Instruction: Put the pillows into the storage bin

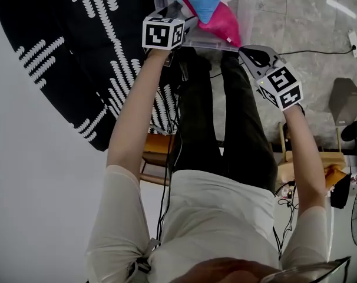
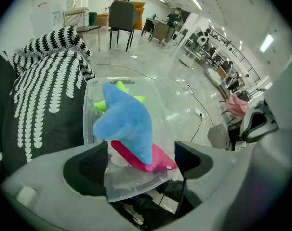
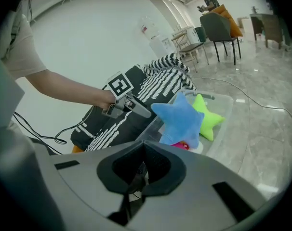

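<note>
Biggest thing in shot: the black-and-white patterned cushion (image 1: 66, 58), sprawled over the left of the floor and running right up to the left wall of the clear storage bin (image 2: 88, 124). The head view cuts that bin off at the top edge, showing only its near rim. Both gripper views show the whole bin.

Inside the bin, the blue star pillow (image 2: 126, 121) stands tall on top of the pink pillow (image 2: 155, 160), which pokes out toward the near right corner. There's a green star pillow (image 3: 208, 119) too, deeper in at the far side of the bin. The head view misses it completely, and the right gripper view shows it best, tucked behind the blue one.

Over to the left gripper (image 1: 187, 25), poised at the bin's near left corner. Its own view shows the jaws spread wide and released, gripping nothing, the bin corner and pillows framed beyond them. The right gripper view catches it from the side, just beside the blue star.

The right gripper (image 1: 247, 53) hangs off the near right corner, outside the bin and apart from the pillows. Its jaws are clenched together, with nothing between them.

Far back, only the gripper views show chairs (image 3: 218, 30).
</note>
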Demonstrator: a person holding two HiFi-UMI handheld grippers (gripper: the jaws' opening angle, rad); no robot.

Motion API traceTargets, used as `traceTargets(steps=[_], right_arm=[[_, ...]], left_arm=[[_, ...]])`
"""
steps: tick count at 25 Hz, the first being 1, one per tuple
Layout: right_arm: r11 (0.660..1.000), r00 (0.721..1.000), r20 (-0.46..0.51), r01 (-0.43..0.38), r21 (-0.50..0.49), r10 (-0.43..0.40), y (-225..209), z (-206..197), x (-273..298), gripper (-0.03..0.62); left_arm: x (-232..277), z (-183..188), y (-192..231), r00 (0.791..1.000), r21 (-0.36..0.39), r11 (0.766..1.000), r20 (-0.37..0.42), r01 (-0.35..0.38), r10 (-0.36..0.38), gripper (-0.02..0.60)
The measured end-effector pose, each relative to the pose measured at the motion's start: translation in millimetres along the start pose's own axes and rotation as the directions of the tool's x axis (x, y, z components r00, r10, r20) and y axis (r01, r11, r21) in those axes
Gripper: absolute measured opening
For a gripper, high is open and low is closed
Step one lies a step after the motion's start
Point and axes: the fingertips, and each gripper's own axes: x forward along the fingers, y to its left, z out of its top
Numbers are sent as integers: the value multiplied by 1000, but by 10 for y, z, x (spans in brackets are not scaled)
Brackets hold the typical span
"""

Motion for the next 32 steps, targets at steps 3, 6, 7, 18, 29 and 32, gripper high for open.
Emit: traceTargets(steps=[3,6,7,18,29,32], right_arm=[[1000,1000,-5,-17,-15,17,127,4,88,3],[999,1000,-6,-30,-32,30,258,13,147,3],[999,999,-7,-33,-38,33,297,16,157,3],[995,1000,25,13,-94,-11,740,388,-101,3],[990,988,131,95,-107,-80,1259,1153,-1034,3],[984,982,144,138,-109,-121,1281,1293,-1318,3]], left_arm=[[-45,-71,26,1000,7,1000,12,-9,8,416],[-96,-137,40,1000,1,1000,26,-14,14,416],[-119,-154,38,999,3,1000,30,-17,17,416],[-961,-228,-30,994,18,999,108,-36,34,416],[-2309,-56,-754,977,86,995,209,-45,26,416],[-2683,104,-947,964,94,994,264,-56,30,416]])
